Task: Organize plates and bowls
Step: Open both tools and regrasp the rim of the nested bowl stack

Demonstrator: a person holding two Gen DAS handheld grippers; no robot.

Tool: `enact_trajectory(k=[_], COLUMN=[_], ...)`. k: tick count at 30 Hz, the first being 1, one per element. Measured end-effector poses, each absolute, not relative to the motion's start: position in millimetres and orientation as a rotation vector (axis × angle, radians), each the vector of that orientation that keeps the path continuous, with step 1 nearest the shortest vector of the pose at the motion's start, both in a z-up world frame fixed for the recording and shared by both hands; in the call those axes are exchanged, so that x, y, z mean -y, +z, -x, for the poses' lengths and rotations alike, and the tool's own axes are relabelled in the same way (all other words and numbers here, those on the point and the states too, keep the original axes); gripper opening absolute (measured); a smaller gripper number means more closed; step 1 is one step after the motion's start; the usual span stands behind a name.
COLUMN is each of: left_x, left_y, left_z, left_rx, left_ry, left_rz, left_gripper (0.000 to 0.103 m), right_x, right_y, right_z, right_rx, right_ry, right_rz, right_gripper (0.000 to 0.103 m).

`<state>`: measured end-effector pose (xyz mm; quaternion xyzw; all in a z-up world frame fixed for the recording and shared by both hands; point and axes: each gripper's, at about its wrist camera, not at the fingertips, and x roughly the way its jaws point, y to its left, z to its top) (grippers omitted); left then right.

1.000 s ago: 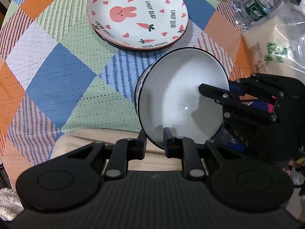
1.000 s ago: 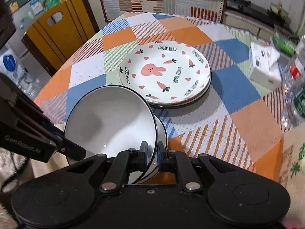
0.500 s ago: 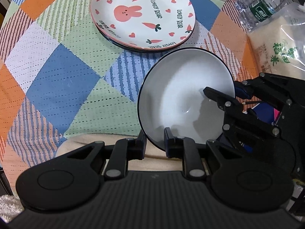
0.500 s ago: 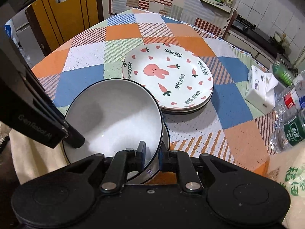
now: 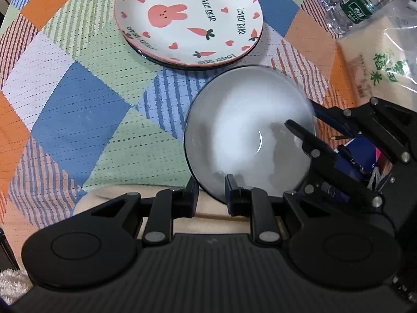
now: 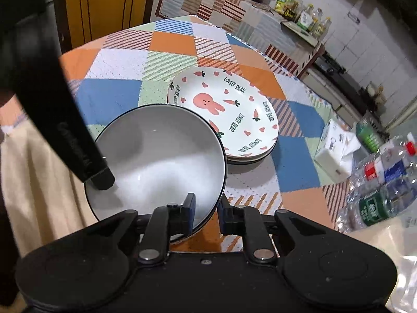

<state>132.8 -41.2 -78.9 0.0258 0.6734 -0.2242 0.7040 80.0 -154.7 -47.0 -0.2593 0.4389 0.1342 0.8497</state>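
Bowl: white with a dark rim (image 5: 245, 135), lower centre of the left wrist view, near the table's edge; motion-blurred there. In the right wrist view the same bowl (image 6: 156, 156) sits lower left, and a second rim shows just under it, so it appears nested in another bowl.
Left gripper: (image 5: 211, 195) its jaws have just been opening; the bowl's near rim stands between the fingers, with a visible gap on the left side, so the grip looks released.
Right gripper: (image 6: 206, 214) its jaws have just been opening; the bowl's rim stands between the fingers, clear of the right finger.
Plates: rabbit-and-carrot stack (image 5: 189, 18), upper centre, just beyond the bowl, apart from it.
Tablecloth: patchwork of orange, blue and green (image 5: 78, 99).
Clutter: water bottles (image 5: 359, 5) upper right; a rice bag (image 5: 378, 60) below them.
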Motion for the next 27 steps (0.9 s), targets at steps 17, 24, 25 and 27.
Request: enact_trajectory(k=[17, 24, 25, 27], left_x=[10, -3, -4, -1], left_y=[-40, -34, -37, -44], left_z=[-112, -108, -109, -111], left_rx=[-1.328, -1.225, -1.213, -1.174], left_ry=[-0.599, -0.637, -0.635, -0.638], left_rz=[-0.001, 0.023, 0.017, -0.029], left_gripper=[0.039, 0.049, 0.050, 0.052], right_x=[232, 255, 255, 253], right_y=[-18, -37, -42, -51], right_z=[-60, -45, -42, -35], right_rx=[-0.829, -0.837, -0.834, -0.808], right_ry=[0.408, 0.429, 0.445, 0.503], right_rz=[0.115, 0.107, 0.102, 0.082], right_gripper=[0.048, 0.066, 0.067, 0.072])
